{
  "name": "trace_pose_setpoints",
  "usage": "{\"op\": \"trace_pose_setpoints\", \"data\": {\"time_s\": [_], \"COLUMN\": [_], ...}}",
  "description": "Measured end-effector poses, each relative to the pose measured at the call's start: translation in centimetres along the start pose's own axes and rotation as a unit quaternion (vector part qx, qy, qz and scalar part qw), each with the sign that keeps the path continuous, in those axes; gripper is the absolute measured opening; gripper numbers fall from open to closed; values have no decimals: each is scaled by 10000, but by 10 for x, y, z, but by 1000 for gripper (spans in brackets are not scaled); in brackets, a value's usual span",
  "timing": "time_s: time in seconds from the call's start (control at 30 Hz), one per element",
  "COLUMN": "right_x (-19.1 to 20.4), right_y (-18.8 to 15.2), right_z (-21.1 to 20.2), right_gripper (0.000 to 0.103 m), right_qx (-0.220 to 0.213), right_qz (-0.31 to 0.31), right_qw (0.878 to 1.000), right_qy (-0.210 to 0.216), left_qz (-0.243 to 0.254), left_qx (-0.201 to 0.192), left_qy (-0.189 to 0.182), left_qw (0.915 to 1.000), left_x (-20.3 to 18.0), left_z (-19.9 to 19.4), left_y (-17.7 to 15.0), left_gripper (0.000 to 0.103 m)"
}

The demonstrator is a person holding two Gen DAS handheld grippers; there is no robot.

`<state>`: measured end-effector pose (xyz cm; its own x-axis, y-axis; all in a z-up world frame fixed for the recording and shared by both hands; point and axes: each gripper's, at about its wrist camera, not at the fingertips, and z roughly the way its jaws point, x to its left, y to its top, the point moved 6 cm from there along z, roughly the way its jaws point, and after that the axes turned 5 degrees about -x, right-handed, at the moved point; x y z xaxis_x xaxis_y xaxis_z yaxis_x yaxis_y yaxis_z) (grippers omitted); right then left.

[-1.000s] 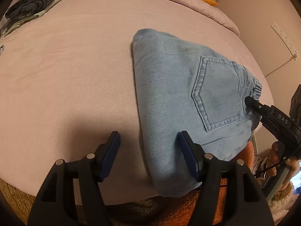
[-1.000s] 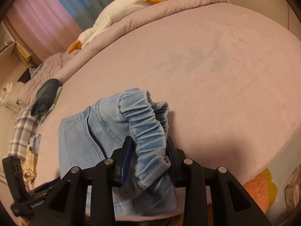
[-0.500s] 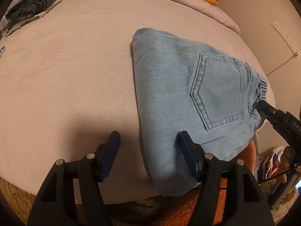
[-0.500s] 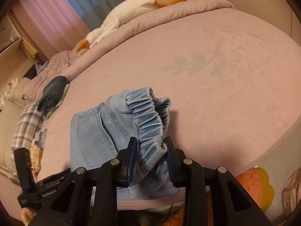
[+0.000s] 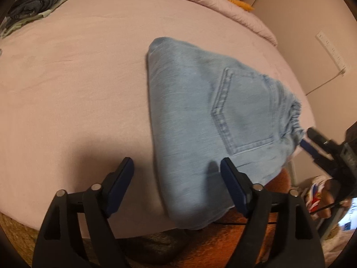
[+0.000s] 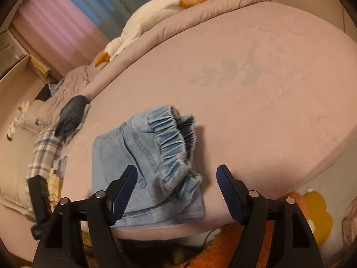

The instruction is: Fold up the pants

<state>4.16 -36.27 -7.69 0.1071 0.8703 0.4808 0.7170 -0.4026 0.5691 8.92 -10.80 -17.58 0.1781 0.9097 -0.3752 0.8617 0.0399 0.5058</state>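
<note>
Lying folded into a compact light-blue packet, the pants [image 6: 142, 165] sit at the near edge of the bed [image 6: 256, 93], back pocket facing up and the gathered elastic waistband bunched along the right side of the packet. One lower corner of the packet hangs a little over the bed's edge in the left wrist view.

Left gripper [image 5: 176, 178]: jaws opening, spread wide, with that near corner of denim seen between them but the pads not pressing on it. Right gripper [image 6: 176, 183]: jaws opening too, standing wide on either side of the waistband end, pads clear of the cloth, nothing held.

Plenty of bare pink sheet stretches away beyond the pants and to the right of them. Far back, a rolled dark garment [image 6: 71, 114] rests on a pale folded cloth near the plaid fabric [image 6: 44, 154], well apart from the pants. A white plush goose [image 6: 145, 20] lies along the bunched quilt at the far side. Below the bed edge shows an orange rug [image 5: 214, 243]. Nothing sits on the sheet close to the packet.
</note>
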Motion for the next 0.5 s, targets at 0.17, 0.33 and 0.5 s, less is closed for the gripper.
{"op": "trace_pose_setpoints", "data": {"time_s": [0.17,0.33,0.5], "right_x": [-4,2,10], "right_y": [-8,-20,-25], "right_z": [16,40,54], "right_gripper": [75,75,80], "right_qx": [303,739,893], "right_qz": [254,324,279], "right_qw": [9987,9949,9934], "right_qy": [314,597,661], "left_qz": [-103,172,277], "left_qx": [149,143,182], "left_qy": [-157,-173,-207], "left_qw": [9997,9996,9992], "left_x": [-4,-18,-24], "left_z": [11,19,30], "left_y": [-2,0,5], "left_gripper": [83,83,83]}}
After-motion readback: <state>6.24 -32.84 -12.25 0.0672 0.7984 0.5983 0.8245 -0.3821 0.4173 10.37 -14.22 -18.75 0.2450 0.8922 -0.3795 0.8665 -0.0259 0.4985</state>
